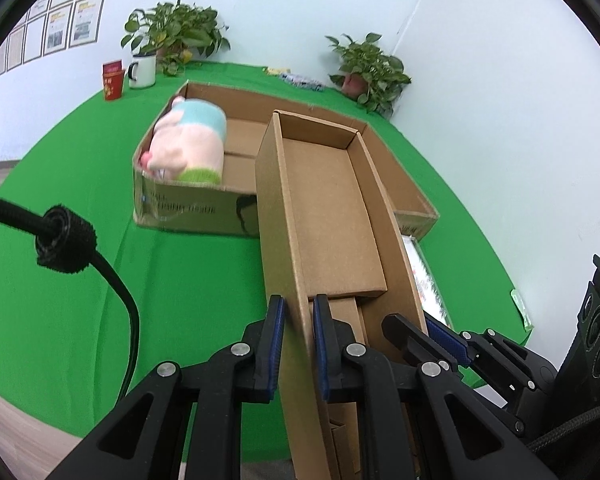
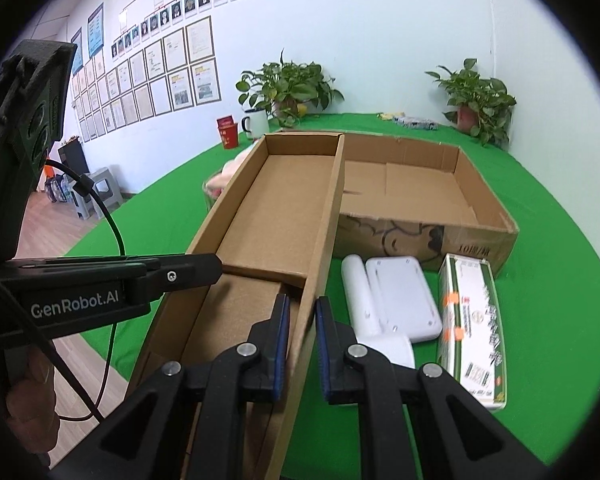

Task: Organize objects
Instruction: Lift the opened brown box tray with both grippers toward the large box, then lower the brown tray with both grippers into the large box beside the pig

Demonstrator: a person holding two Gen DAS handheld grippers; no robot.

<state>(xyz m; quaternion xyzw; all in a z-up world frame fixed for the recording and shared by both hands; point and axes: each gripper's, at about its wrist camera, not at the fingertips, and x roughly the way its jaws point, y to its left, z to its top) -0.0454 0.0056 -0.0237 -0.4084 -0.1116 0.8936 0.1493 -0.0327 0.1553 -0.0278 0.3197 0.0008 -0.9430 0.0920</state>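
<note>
A: So, what are the grippers holding?

B: The left gripper (image 1: 298,336) is pinching the narrow box's (image 1: 324,204) left wall; the right gripper (image 2: 302,336) is pinching its right wall. Both are clamped on cardboard.

A: Which way is the box running?

B: Its long axis is pointing straight away from the fingers, its far end reaching over the tray (image 2: 480,184) beyond.

A: And farther along?

B: A plush (image 1: 188,140) is lying in the tray's left end.
</note>
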